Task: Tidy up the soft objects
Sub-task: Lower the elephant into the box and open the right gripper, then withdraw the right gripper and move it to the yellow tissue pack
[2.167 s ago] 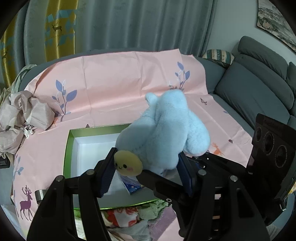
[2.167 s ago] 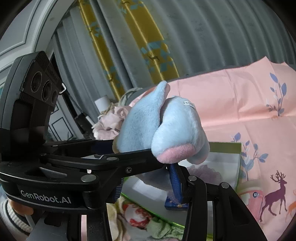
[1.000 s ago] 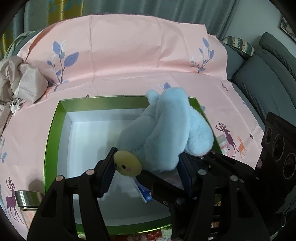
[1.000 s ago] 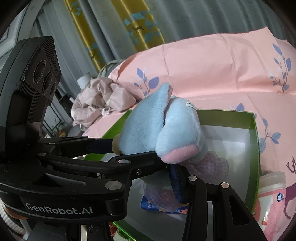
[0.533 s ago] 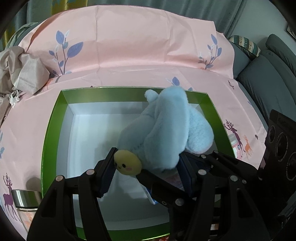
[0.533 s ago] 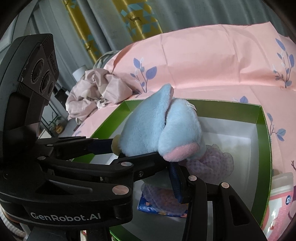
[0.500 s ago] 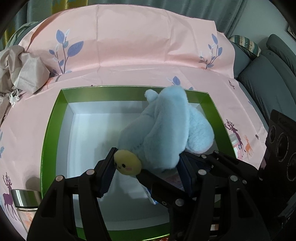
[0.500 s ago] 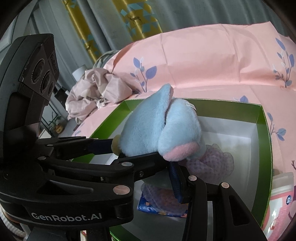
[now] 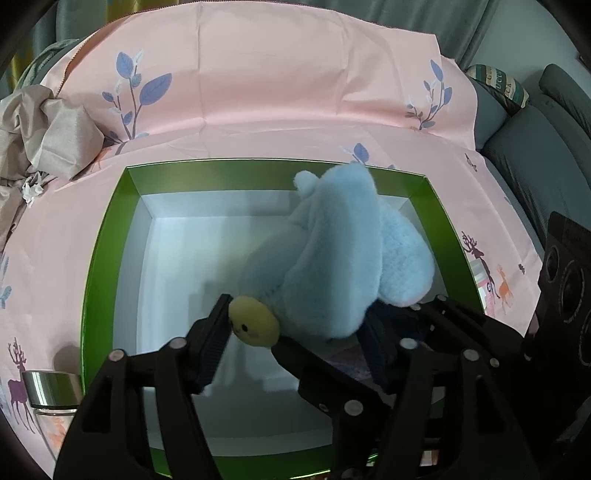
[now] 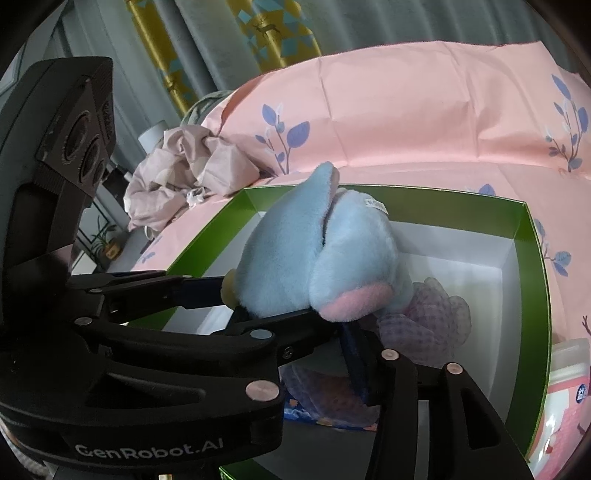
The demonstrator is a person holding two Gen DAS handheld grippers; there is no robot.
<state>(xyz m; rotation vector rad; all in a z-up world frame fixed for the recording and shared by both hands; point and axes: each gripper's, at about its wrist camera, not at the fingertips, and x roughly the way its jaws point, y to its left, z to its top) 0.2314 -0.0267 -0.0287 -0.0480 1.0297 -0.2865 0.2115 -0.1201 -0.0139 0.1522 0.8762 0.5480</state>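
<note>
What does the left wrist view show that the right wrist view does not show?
Only the left wrist view shows the grey sofa and a metal-lidded jar.

Only the right wrist view shows the yellow curtain and a purple knitted toy lying in the box.

Both show the blue plush toy between opening grippers, the green box, the pink cloth and crumpled beige fabric.

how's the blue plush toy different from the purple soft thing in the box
The blue plush toy is pale blue with pink patches and smooth fur; the purple soft thing is lilac with a bumpy, checked texture. The toy is up between the jaws of both grippers, which are opening, above the green box; the purple thing lies on the box's white floor. The toy looks bulkier, though it is nearer the camera. Both are soft fabric items.
</note>
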